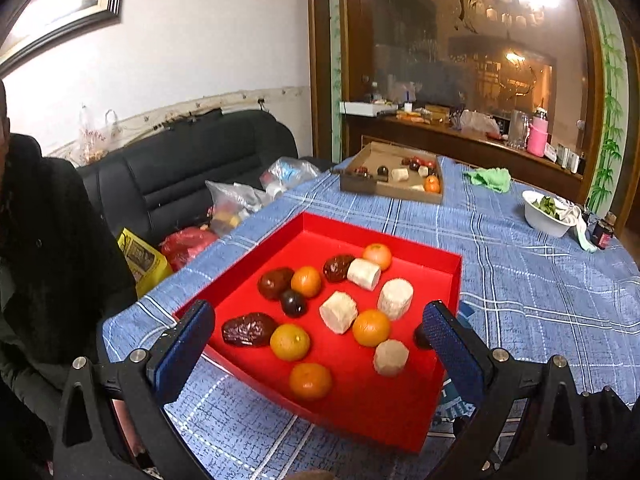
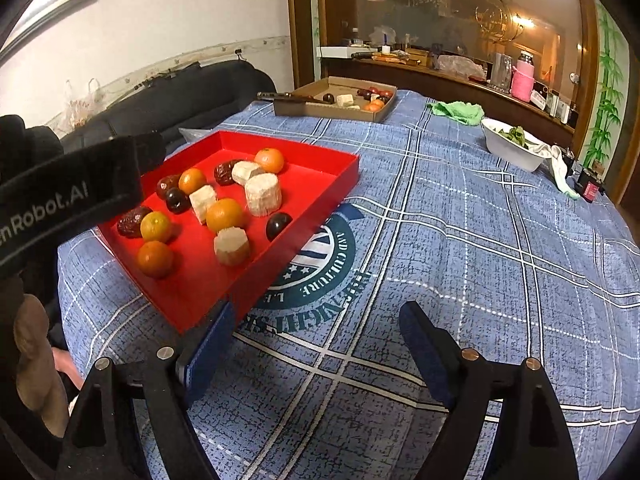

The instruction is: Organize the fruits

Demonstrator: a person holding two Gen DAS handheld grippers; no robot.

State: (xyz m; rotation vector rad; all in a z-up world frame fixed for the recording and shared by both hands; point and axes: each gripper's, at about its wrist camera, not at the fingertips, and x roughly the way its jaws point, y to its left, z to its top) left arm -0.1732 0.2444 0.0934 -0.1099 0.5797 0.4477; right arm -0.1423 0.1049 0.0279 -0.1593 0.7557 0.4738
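Observation:
A red tray on the blue checked tablecloth holds several oranges, dark red dates, dark plums and pale white chunks. My left gripper is open and empty, its fingers spread above the tray's near half. My right gripper is open and empty, low over the cloth to the right of the tray's near corner. A brown cardboard box with more fruit sits at the far side.
A white bowl of greens, a green cloth and small dark bottles stand at the table's right. A black sofa with plastic bags lies left. A wooden counter runs behind.

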